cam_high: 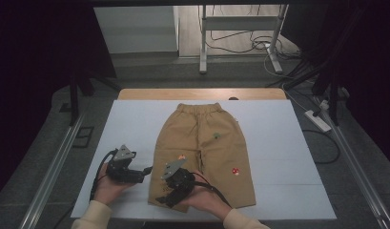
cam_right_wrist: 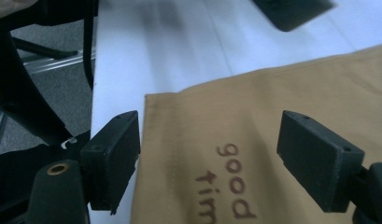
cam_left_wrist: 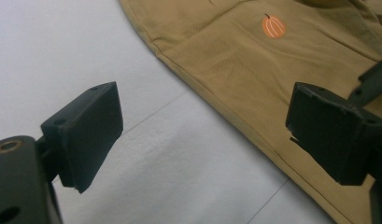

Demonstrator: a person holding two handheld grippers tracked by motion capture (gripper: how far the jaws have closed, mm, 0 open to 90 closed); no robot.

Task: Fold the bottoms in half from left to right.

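Tan children's trousers lie flat on the white sheet, waistband at the far end and legs toward me. My left gripper stands open just left of the left leg, low over the sheet, and in the left gripper view its jaws frame the leg's side seam below an orange pumpkin print. At the left leg's hem my right gripper is open. The right gripper view has its jaws straddling the hem corner and the brown "good tim" lettering. Neither gripper holds anything.
The sheet covers a wooden table. Metal rails run along both sides of it. A power strip and cables lie on the floor at the right, and white desk legs stand beyond the far edge.
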